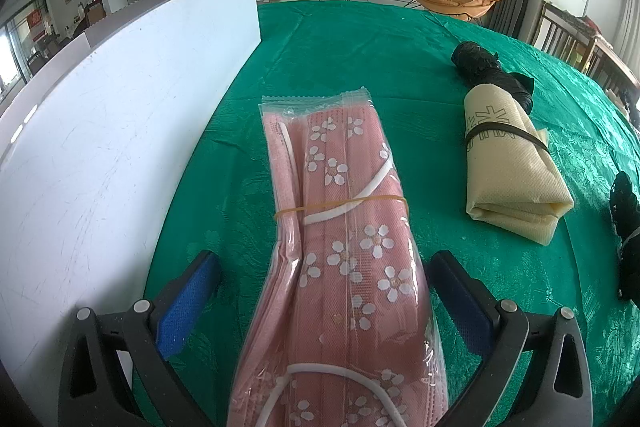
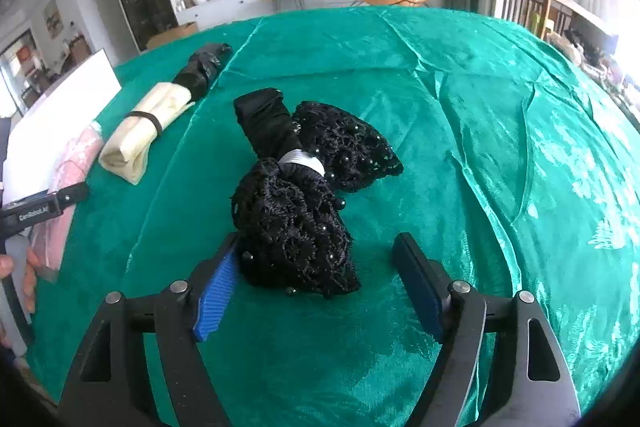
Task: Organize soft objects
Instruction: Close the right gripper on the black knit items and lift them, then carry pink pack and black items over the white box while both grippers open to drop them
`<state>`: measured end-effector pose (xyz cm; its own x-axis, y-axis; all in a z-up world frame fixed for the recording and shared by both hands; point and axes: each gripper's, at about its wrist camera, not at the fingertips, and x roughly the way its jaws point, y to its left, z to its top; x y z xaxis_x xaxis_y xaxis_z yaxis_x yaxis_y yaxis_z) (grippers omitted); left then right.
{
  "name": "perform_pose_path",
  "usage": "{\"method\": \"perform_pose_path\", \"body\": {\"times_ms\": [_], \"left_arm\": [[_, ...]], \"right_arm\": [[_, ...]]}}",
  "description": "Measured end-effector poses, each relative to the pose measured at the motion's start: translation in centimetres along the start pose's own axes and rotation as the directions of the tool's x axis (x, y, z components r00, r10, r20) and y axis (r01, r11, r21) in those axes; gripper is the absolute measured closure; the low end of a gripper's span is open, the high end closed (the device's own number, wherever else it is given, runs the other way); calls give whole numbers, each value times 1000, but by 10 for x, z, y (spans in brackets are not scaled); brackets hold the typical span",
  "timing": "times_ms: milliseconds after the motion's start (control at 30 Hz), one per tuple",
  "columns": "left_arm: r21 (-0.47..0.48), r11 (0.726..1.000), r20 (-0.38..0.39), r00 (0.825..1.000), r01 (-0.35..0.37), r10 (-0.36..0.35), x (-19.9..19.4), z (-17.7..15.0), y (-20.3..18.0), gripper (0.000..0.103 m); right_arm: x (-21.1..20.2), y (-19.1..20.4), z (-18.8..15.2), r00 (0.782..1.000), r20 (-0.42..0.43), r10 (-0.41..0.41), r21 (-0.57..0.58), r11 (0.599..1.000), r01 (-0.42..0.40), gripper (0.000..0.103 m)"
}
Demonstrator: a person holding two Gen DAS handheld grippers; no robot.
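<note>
A clear pack of pink flowered face masks (image 1: 340, 247), bound with a rubber band, lies on the green cloth between the open fingers of my left gripper (image 1: 320, 279). Neither pad touches it. A cream rolled cloth (image 1: 512, 171) with a black band lies to its right, with a black rolled bundle (image 1: 492, 71) behind it. My right gripper (image 2: 320, 259) is open over a black beaded lace bow (image 2: 304, 195). Its left pad (image 2: 218, 291) is at the bow's near lobe. The cream roll (image 2: 144, 131) and the mask pack (image 2: 76, 167) show at the left.
A white board (image 1: 120, 131) stands upright along the left of the table. The green tablecloth (image 2: 500, 147) is wrinkled to the right of the bow. The left gripper's body (image 2: 36, 211) and a hand show at the right wrist view's left edge.
</note>
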<state>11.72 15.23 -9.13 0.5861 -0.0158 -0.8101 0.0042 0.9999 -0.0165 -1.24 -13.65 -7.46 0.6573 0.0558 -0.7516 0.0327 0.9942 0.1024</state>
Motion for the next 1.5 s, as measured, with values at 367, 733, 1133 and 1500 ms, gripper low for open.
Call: {"method": "perform_pose_path", "body": {"times_ms": [367, 733, 1133, 1500], "left_arm": [[-1, 1000, -1, 1000, 0, 0, 0, -1, 1, 0], [61, 997, -86, 996, 41, -36, -10, -1, -20, 27], [-71, 957, 92, 957, 281, -274, -110, -2, 6, 77], [-365, 930, 243, 968, 32, 62, -215, -4, 187, 31]], "right_arm": [[-21, 2, 5, 998, 57, -29, 3, 1000, 29, 23], [31, 22, 50, 985, -171, -3, -109, 994, -16, 26], [-53, 47, 74, 979, -91, 183, -80, 978, -191, 62], [-128, 283, 122, 759, -156, 632, -295, 703, -647, 55]]}}
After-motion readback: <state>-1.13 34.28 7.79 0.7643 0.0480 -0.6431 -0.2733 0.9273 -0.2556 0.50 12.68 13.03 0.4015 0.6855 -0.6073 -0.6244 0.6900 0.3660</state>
